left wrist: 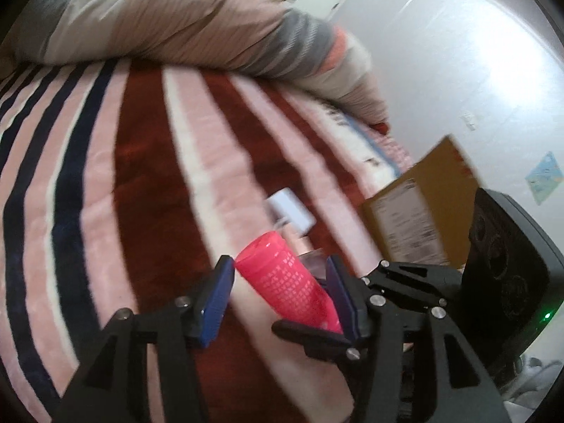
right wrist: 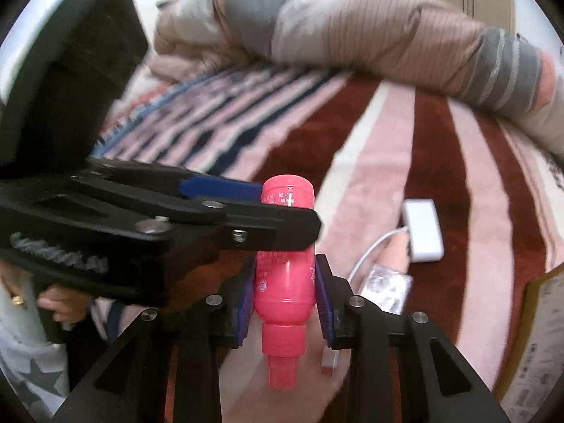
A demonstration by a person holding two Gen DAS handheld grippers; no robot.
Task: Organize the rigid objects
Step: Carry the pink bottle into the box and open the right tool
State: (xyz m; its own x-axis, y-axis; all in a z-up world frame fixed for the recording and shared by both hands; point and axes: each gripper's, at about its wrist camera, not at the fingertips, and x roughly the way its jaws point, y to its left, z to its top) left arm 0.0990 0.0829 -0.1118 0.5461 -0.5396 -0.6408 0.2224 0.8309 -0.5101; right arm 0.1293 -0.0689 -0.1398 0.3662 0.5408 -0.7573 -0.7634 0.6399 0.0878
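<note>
Right gripper [right wrist: 285, 303] fingers pinched inward – left gripper [left wrist: 282, 292] fingers spread wide.

- Pink bottle [right wrist: 284, 282]: white print runs along its body and near its base, too small and blurred to read
- Cardboard box [left wrist: 416, 225]: a printed white label covers one face, its lines of text illegible
- No word, brand or number can be read in either view
</note>
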